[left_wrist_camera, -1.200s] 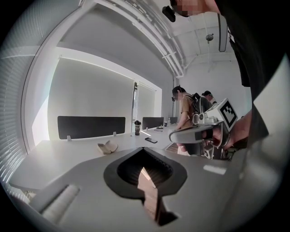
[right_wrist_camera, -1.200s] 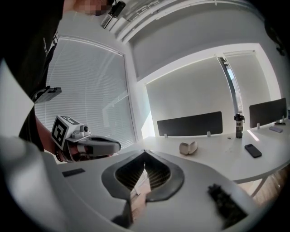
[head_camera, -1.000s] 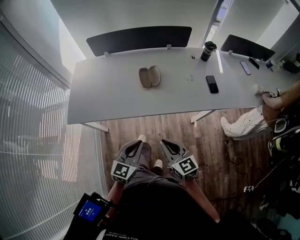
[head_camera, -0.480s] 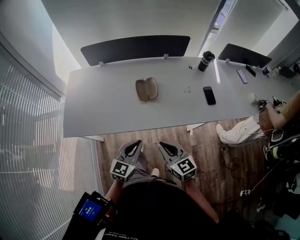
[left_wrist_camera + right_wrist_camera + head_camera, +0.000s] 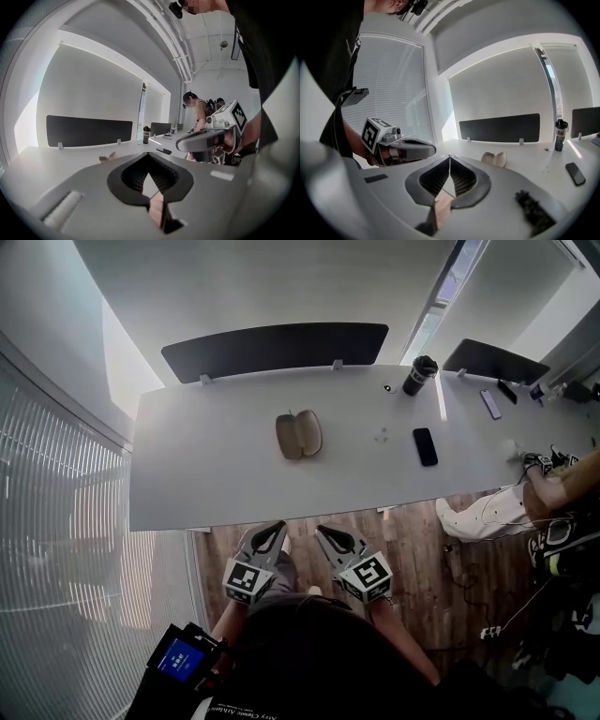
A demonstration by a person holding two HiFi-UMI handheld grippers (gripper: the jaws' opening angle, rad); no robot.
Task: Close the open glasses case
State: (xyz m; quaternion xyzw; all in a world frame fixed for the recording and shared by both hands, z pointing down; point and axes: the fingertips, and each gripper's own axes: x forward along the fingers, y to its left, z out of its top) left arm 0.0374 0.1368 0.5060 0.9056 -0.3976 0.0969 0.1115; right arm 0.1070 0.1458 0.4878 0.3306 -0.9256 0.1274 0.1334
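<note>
The white table (image 5: pixel 206 465) is faced by the left gripper (image 5: pixel 277 527) and right gripper (image 5: pixel 321 531), both held short of its near edge, jaws together and empty. The glasses case (image 5: pixel 299 435) is laid open mid-table, facing up, long axis near-to-far.

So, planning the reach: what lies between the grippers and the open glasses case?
Head view: only a strip of wood floor, then bare white table up to the glasses case. The left gripper and right gripper hold nothing.
</note>
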